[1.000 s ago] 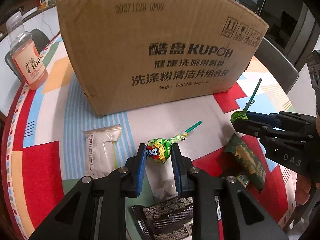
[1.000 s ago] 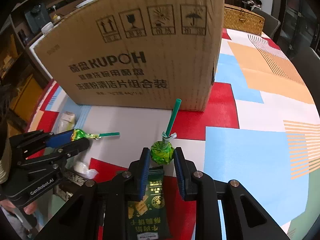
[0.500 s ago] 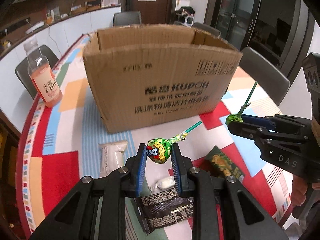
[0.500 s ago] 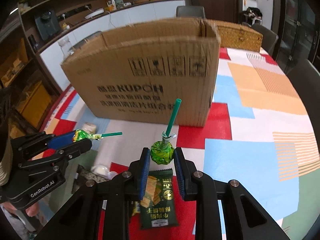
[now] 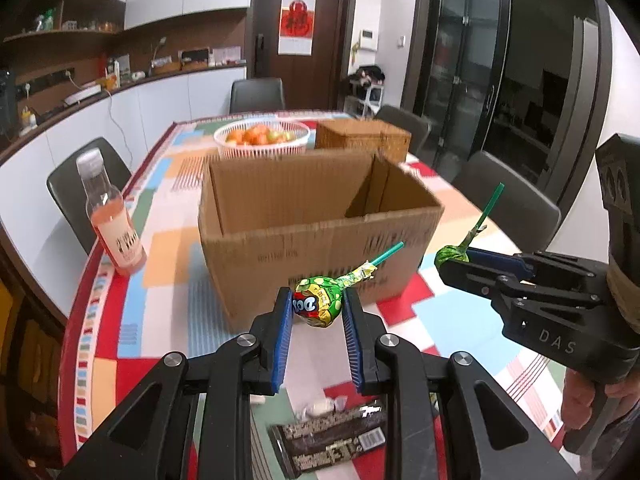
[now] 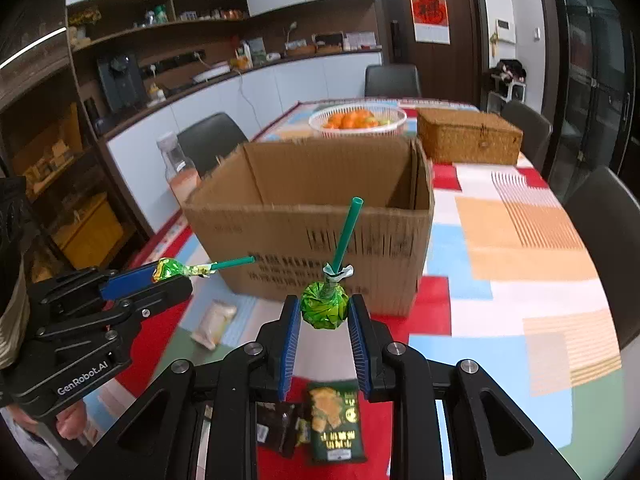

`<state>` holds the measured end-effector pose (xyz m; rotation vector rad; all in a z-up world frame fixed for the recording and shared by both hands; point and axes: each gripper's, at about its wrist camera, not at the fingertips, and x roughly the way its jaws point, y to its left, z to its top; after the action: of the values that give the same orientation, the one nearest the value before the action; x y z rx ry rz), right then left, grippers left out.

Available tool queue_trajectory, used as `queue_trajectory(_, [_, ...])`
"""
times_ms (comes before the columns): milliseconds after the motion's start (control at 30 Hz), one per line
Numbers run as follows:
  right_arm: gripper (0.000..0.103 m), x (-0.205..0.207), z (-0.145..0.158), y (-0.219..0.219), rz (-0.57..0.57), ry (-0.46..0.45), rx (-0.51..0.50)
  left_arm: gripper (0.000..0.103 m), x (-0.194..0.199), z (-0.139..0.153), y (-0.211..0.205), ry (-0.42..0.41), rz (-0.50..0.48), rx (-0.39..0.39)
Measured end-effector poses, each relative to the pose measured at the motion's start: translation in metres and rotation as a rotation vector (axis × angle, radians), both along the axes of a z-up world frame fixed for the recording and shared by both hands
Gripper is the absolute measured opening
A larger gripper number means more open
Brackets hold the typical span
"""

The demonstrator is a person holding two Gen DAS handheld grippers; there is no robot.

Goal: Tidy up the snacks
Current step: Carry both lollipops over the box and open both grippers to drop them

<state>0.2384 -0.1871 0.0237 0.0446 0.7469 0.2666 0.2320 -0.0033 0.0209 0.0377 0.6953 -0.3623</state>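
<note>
My left gripper (image 5: 316, 312) is shut on a green-wrapped lollipop (image 5: 320, 306) with a green stick pointing up and right. My right gripper (image 6: 325, 314) is shut on a second green lollipop (image 6: 324, 311), stick upright. Both are held in the air in front of an open cardboard box (image 5: 316, 220), also in the right wrist view (image 6: 320, 208). Each gripper shows in the other's view: the right one (image 5: 452, 258), the left one (image 6: 164, 274). On the table below lie a dark snack bar (image 5: 332, 442), a green snack packet (image 6: 334, 420) and a white packet (image 6: 212, 322).
A bottle of pink drink (image 5: 112, 220) stands left of the box. A white basket of oranges (image 5: 262, 138) and a wicker box (image 5: 362, 140) sit behind it. Dark chairs (image 5: 512, 200) surround the colourful tablecloth (image 6: 520, 240).
Both grippers have risen with their lollipops, from table level to about the height of the box's rim, so the box's open inside now shows.
</note>
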Motion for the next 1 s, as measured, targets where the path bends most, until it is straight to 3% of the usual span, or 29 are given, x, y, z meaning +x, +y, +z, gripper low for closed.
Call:
queue_trajectory(500, [0.026, 0.025, 0.053, 0.001, -0.005, -0.145, 0.04, 0.025, 0.024, 0.045, 0.005, -0.112, 0.026, -0.011])
queue_trajectory(1000, [0.026, 0.078, 0.065, 0.007, -0.01, -0.14, 0.022, 0.025, 0.08, 0.053, 0.008, -0.083, 0.052, 0.001])
